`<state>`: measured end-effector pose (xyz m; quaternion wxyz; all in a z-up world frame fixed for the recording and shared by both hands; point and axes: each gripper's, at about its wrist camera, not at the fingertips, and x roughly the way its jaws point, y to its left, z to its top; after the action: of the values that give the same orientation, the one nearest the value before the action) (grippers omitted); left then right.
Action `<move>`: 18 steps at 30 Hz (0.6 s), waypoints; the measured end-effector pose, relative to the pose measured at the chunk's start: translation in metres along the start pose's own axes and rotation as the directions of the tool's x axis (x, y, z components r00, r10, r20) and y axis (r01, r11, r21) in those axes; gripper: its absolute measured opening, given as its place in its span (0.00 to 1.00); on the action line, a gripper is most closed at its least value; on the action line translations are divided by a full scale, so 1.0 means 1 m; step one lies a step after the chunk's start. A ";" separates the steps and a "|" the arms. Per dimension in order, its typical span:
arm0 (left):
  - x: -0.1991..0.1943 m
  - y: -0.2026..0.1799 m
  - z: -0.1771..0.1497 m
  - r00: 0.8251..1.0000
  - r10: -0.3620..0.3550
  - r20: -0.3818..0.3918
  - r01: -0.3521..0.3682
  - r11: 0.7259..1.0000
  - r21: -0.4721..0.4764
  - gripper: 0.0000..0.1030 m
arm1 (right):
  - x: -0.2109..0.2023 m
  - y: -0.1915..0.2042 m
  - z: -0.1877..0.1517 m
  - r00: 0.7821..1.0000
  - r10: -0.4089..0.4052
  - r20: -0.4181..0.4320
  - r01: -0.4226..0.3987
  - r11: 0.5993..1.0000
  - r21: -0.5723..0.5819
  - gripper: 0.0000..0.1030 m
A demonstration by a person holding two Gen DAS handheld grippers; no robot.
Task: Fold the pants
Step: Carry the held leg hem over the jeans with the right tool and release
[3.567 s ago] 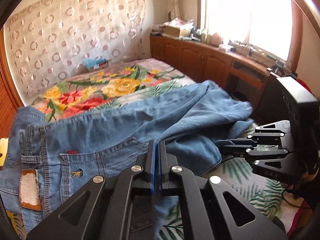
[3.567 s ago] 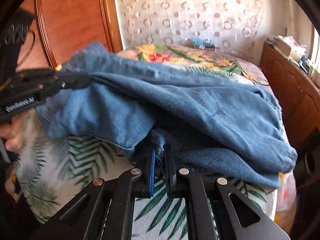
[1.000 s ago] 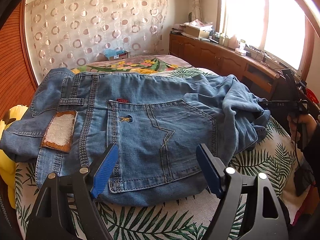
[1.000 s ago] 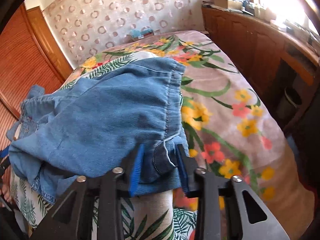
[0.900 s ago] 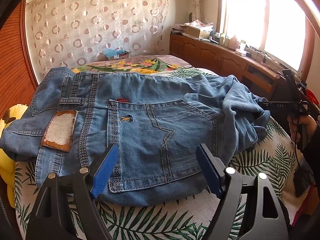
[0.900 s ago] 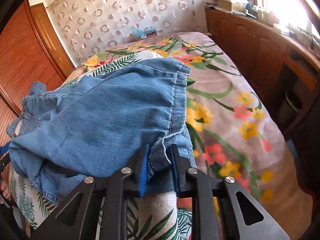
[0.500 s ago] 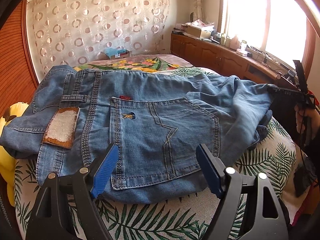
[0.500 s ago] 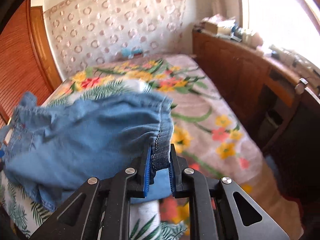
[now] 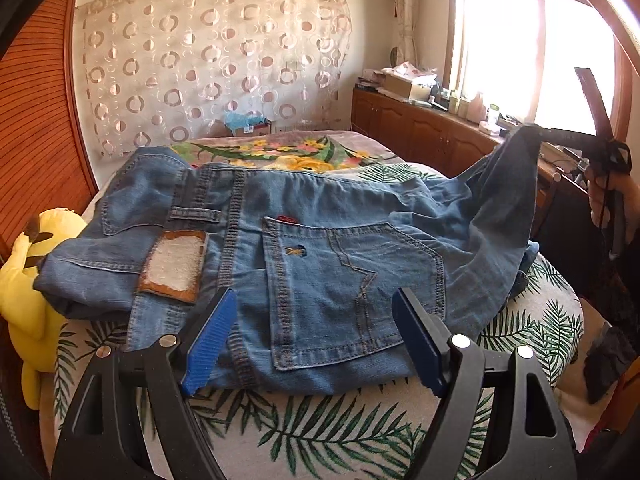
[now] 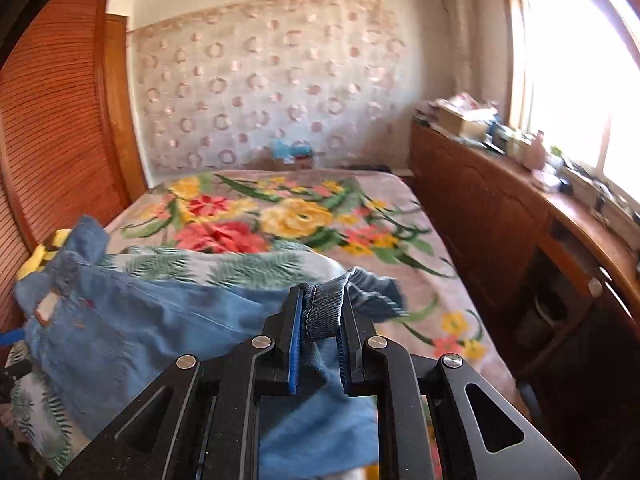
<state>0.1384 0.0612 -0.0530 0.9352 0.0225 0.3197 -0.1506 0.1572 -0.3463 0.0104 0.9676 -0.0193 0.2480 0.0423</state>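
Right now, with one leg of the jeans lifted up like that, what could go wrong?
1. The right tongs pinch only a bunched bit of hem on the jeans. A pull could make it slip free, so the leg flops down crumpled.
2. The left tongs are open over the back pocket, pinning nothing. The whole pile may slide across the bed instead of unfolding.
3. The yellow plush toy lies against the waistband and could get dragged along.

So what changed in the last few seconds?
The left gripper let go of the jeans and now hangs open over the back pocket. The right gripper re-gripped at a leg hem and lifted it high. The waistband end stayed on the bed.
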 end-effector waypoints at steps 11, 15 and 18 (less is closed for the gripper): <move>-0.028 0.038 -0.016 0.999 0.044 0.019 -0.043 0.998 -0.046 0.78 | 0.011 0.181 0.007 0.943 0.329 -0.056 -0.333 0.914 -0.232 0.15; -0.033 0.049 -0.021 0.998 0.062 0.017 -0.061 0.996 -0.059 0.78 | 0.012 0.228 0.006 0.897 0.431 -0.096 -0.441 0.857 -0.266 0.15; -0.035 0.057 -0.027 0.997 0.070 0.013 -0.069 0.995 -0.070 0.78 | 0.029 0.244 0.001 0.864 0.479 -0.157 -0.504 0.818 -0.276 0.15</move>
<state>0.1128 0.1285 -0.0559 0.9424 -0.0001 0.3168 -0.1071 0.1609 -0.1012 -0.0064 0.8979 -0.1068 0.2737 0.3278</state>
